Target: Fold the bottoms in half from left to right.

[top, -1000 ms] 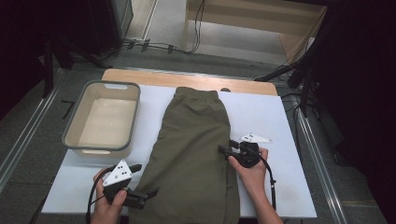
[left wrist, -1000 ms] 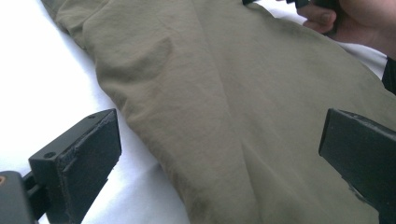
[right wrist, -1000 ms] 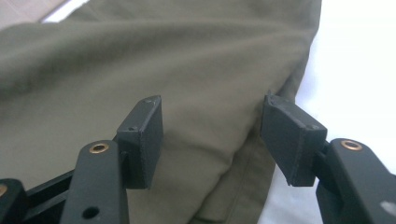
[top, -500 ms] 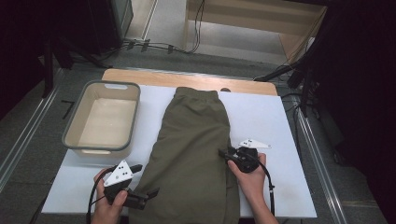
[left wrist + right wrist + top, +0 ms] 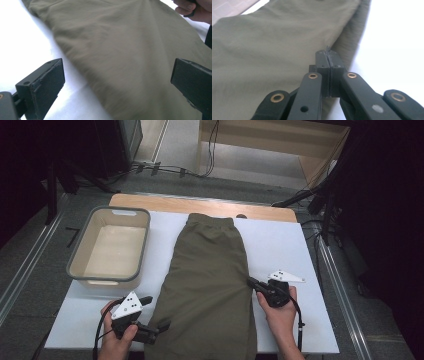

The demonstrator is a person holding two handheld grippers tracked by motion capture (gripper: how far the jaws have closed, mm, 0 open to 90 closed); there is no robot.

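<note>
Olive trousers [image 5: 212,285] lie flat and unfolded lengthwise on the white tabletop [image 5: 280,245]. The right claw [image 5: 328,58] has just pinched shut at their right edge, apparently nipping fabric, while the left claw [image 5: 157,325] waits wide at the left edge; folding remains.

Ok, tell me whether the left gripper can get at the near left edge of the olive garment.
Probably yes: the left gripper is open right at the olive garment, whose edge lies between its jaws, unobstructed.
</note>
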